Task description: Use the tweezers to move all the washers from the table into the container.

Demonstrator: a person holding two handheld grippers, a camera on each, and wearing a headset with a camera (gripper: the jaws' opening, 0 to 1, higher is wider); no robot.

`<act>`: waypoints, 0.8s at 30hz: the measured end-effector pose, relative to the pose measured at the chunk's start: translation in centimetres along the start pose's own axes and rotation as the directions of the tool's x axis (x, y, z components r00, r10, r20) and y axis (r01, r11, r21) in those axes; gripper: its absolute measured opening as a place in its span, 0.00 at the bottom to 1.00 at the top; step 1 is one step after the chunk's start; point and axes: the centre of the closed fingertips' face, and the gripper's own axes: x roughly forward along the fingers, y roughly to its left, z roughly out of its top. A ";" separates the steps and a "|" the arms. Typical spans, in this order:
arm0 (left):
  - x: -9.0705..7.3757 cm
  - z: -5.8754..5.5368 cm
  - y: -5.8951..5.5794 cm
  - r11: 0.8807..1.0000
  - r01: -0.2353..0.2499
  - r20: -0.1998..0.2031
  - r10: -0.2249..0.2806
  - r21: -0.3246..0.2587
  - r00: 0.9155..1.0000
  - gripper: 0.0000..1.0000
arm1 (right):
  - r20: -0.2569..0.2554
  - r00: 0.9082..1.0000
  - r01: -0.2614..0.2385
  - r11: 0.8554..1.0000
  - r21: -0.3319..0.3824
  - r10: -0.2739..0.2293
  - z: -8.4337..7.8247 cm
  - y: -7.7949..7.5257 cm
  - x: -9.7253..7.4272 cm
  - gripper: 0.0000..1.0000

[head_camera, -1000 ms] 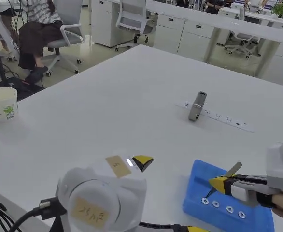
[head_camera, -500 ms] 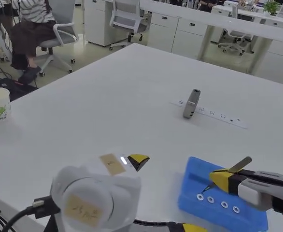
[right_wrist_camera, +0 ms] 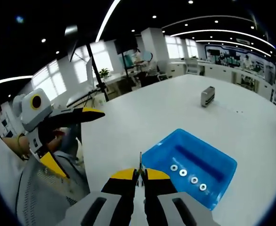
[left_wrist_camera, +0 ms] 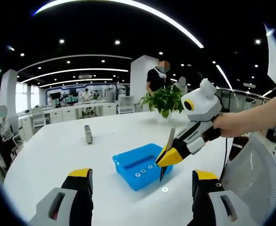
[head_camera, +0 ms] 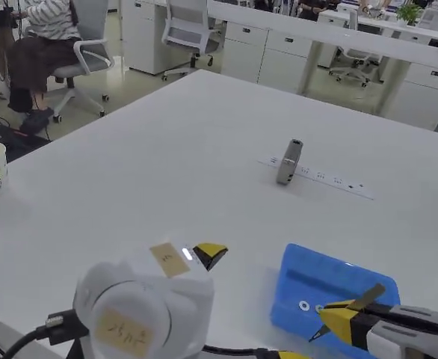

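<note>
Pickup step: right hand-held gripper (right_wrist_camera: 142,173), pinching thin metal tweezers (left_wrist_camera: 170,140), poised near small silver washer (left_wrist_camera: 164,189) on white table (left_wrist_camera: 58,155) beside blue plastic container (left_wrist_camera: 126,176); next, lower tips precisely.

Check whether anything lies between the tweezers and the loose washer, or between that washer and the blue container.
Nothing visible does: the washer lies on bare table beside the blue container, close to the tweezers.

I work at a white table (head_camera: 167,149). Past its far edge, from eleven to one o'clock, white cabinets (head_camera: 279,56) and grey office chairs (head_camera: 193,30) stand on a pale floor (head_camera: 122,82). A person (head_camera: 43,37) sits at ten o'clock. Curved light strips (left_wrist_camera: 128,7) cross the dark ceiling.
</note>
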 end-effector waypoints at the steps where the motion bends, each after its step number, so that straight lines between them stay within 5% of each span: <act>1: 0.0 0.0 0.0 1.000 0.000 0.000 0.000 0.001 1.000 0.89 | -0.009 1.000 0.000 1.000 -0.001 0.000 -0.3 0.0 0.0 0.03; 11: 0.0 -0.1 0.1 1.000 -0.001 -0.004 0.001 -0.003 1.000 0.89 | -0.069 0.997 0.019 0.999 0.035 -0.016 -3.3 -0.7 0.5 0.03; 24: -0.1 0.0 -0.1 1.000 0.002 0.002 -0.002 0.004 1.000 0.87 | -0.091 0.996 0.020 0.999 0.026 -0.018 -4.2 -0.9 1.0 0.04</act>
